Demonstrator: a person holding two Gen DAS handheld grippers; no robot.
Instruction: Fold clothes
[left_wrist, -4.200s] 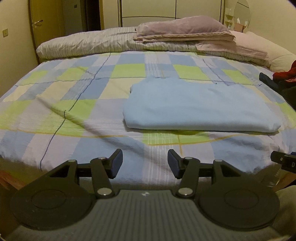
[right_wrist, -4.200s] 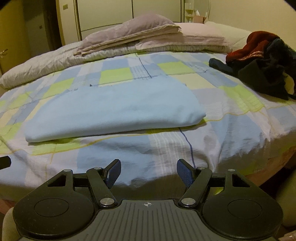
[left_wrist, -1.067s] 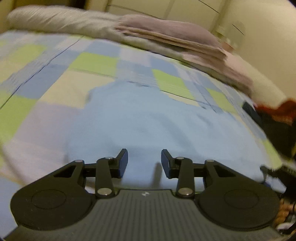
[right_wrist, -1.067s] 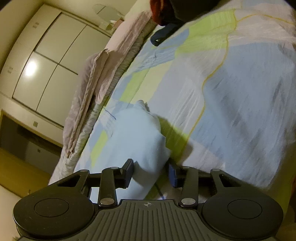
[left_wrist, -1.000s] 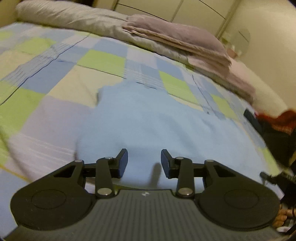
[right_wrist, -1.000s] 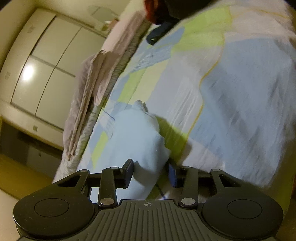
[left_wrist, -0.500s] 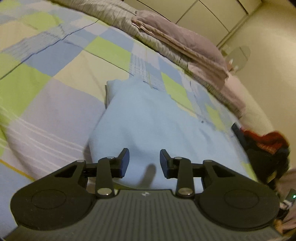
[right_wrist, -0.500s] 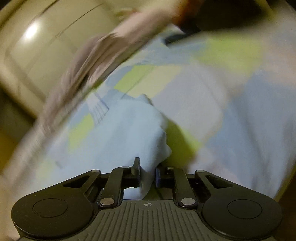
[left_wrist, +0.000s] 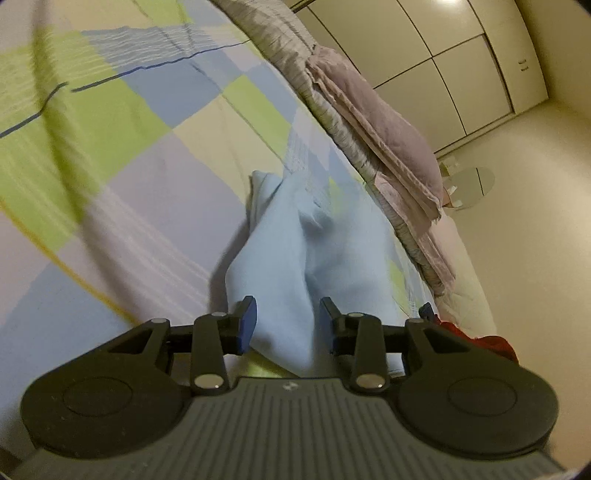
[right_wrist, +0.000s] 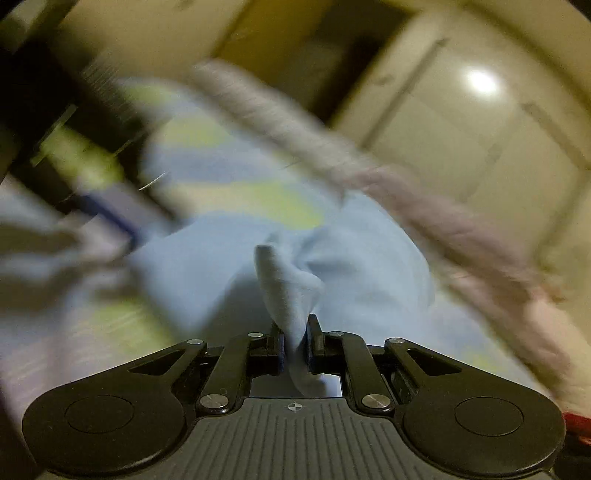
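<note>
On the bed (left_wrist: 110, 192), near its front edge, the cloth (left_wrist: 295, 251) lies bunched & partly lifted, pale blue on the check cover. R claw (right_wrist: 294, 341) is pinched narrow on one end of the cloth; its jaws have just been closing, fabric caught between the pads. L claw (left_wrist: 284, 321) stands half wide, cloth corner between the fingers, pads not seen pressing yet. Step in hand, I judge: fold R end over toward L end. To do it well: close L on its corner first as anchor, keep R end taut & low over the cloth, lay edges flush, then let go. R view is blurred, so alignment can't be judged. Dark clothes (left_wrist: 491, 343) lie beside the cloth; keep clear.
</note>
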